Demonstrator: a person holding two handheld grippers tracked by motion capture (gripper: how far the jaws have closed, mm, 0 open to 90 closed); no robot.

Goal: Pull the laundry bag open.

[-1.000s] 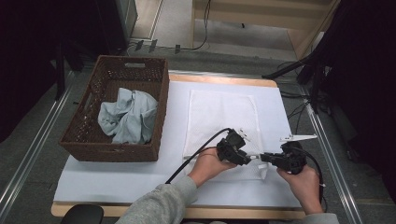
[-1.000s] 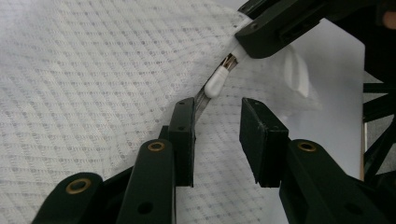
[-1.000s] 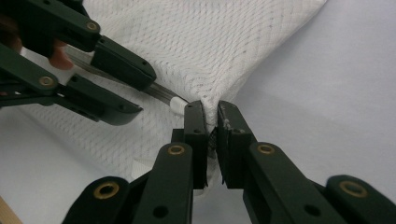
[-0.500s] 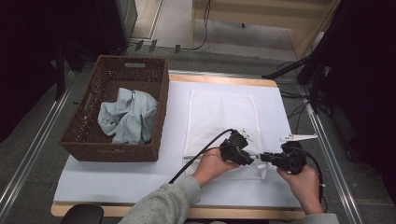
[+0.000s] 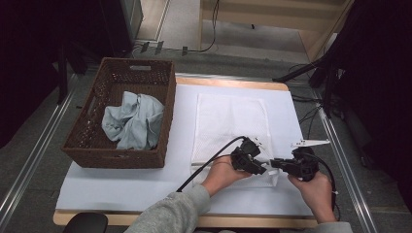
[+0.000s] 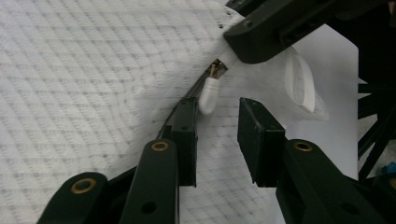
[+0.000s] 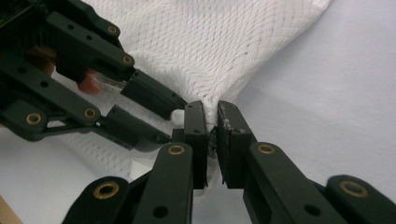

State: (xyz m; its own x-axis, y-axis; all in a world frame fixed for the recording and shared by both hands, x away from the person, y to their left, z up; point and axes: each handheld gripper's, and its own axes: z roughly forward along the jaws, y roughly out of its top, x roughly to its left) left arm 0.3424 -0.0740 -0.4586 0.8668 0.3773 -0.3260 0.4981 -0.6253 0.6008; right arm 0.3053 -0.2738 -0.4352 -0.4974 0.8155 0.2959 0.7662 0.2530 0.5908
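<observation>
Right claw pinches mesh bag corner; left claw, just narrowing, straddles zipper pull unpinched. Pull may slip out.

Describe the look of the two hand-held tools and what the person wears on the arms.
Both the left tool and right tool are black linkage frames with brass-coloured pivot pins and flat rectangular pads. A black cable trails from the left one. The sleeve is grey.

You have nothing to read here: no word, label, brand, number or sign can be made out on anything you see in the high view or in either gripper view.
</observation>
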